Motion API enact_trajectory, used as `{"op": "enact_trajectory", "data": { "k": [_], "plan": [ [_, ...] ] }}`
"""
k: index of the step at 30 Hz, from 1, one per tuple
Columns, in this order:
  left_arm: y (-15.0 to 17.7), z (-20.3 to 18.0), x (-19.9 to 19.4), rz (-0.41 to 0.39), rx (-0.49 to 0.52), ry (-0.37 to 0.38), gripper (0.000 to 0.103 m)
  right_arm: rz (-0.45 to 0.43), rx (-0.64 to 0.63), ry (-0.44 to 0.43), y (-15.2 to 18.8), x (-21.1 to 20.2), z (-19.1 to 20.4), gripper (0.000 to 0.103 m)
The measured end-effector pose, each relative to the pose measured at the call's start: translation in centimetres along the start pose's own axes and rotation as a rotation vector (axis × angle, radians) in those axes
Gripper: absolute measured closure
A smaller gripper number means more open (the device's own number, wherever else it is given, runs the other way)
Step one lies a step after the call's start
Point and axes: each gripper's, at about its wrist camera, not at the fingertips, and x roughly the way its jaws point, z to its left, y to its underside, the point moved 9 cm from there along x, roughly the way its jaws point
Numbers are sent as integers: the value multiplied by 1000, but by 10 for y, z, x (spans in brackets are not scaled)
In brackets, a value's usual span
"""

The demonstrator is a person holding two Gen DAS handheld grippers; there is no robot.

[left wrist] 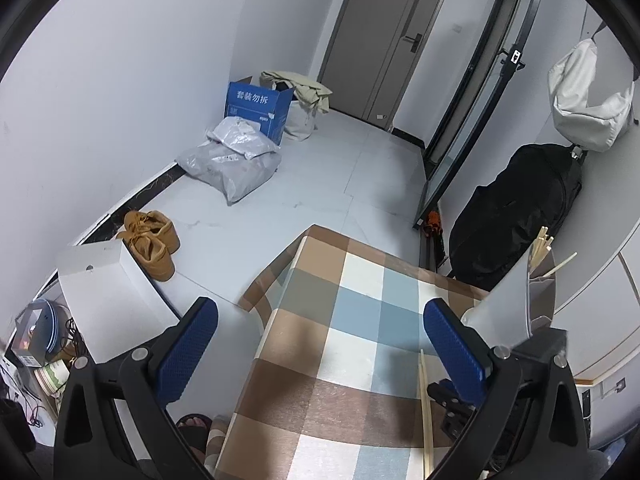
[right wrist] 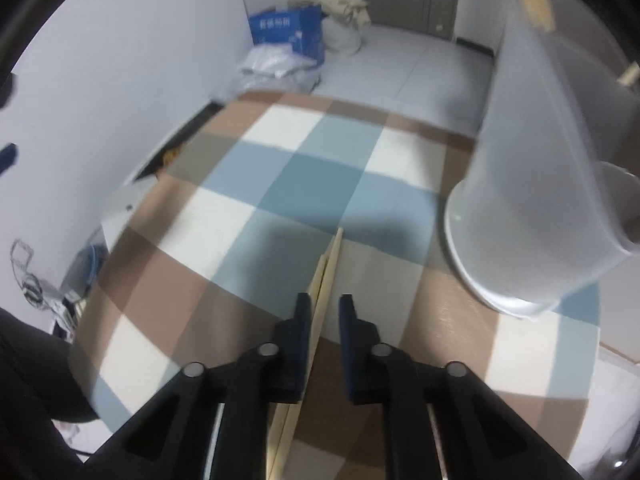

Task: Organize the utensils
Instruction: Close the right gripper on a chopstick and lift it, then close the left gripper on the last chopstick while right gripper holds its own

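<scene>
The right gripper [right wrist: 324, 316] straddles a pair of pale wooden chopsticks [right wrist: 326, 268] lying lower centre on the checked tablecloth [right wrist: 280, 184], jaws narrowed but not visibly pinching; the left gripper [left wrist: 320, 336] gapes empty; closing off-centre could grab one stick and scatter the other toward the white plastic holder [right wrist: 520, 220]

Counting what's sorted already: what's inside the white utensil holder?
Several wooden chopsticks stick out of the white holder. Its wall hides their lower ends and anything else inside.

Motion blur is smearing the chopsticks [right wrist: 326, 276] between the right gripper's [right wrist: 325, 316] fingers; their near ends are running off-frame.
</scene>
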Motion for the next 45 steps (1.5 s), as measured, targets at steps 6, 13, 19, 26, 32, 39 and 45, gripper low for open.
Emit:
{"op": "enact_trajectory", "data": {
  "k": [6, 13, 19, 26, 32, 39, 45],
  "plan": [
    [0, 7, 2, 23, -17, 15, 3, 28, -15, 62, -6, 8, -4, 93],
    [1, 14, 3, 52, -61, 29, 3, 65, -41, 97, -8, 8, -1, 93],
    [0, 21, 1, 54, -86, 24, 3, 75, -73, 136, -18, 15, 2, 92],
    [-3, 27, 1, 53, -98, 18, 3, 53, -51, 139, -34, 24, 4, 94],
    [-3, 31, 5, 69, -85, 14, 3, -6, 23, 62, -36, 12, 6, 100],
    [12, 21, 16, 124, -43, -8, 3, -212, 97, -13, -39, -66, 1, 100],
    [35, -11, 25, 196, 48, 30, 3, -353, 304, -121, -32, -117, -42, 100]
  ]
}}
